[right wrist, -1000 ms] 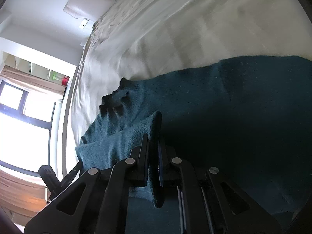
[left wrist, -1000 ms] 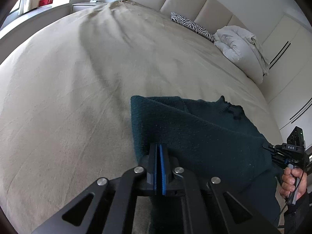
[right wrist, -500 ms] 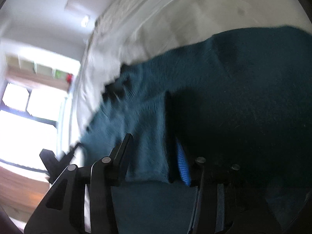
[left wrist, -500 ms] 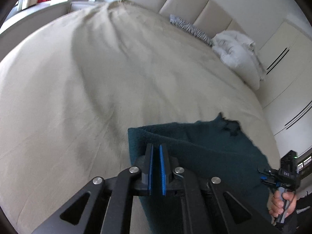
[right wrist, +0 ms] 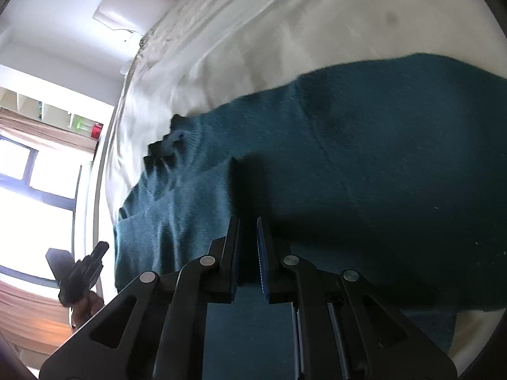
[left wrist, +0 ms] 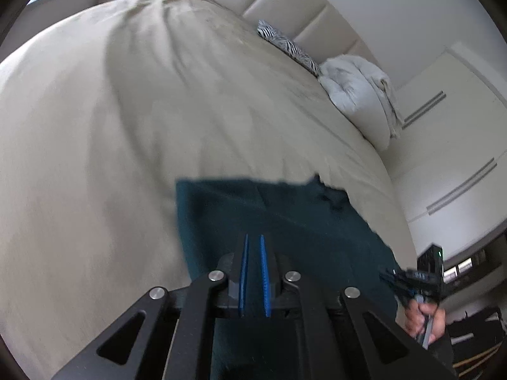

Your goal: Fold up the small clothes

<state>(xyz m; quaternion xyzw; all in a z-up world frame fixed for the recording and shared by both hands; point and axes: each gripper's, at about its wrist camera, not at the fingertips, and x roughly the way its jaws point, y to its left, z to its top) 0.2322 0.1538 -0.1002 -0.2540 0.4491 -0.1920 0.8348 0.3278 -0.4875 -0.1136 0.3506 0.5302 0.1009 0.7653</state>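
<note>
A dark teal knitted garment lies spread on the beige bed. My left gripper hovers over its near left part, blue pads drawn to a thin slit with no cloth pinched. In the right wrist view a folded-in flap rests on the garment's body. My right gripper hangs just behind that flap. Its jaws are closing to a narrow gap and nothing is between them. A hand holds the right gripper at the garment's far right edge.
A zebra-print cushion and a bundled white duvet lie by the padded headboard. White wardrobe doors stand at the right. A bright window and shelves are beyond the bed's edge.
My right gripper let go of the cloth fold it held, opened wide, then narrowed again; the fold now lies on the garment. The left gripper tilted up and drew back a little.
</note>
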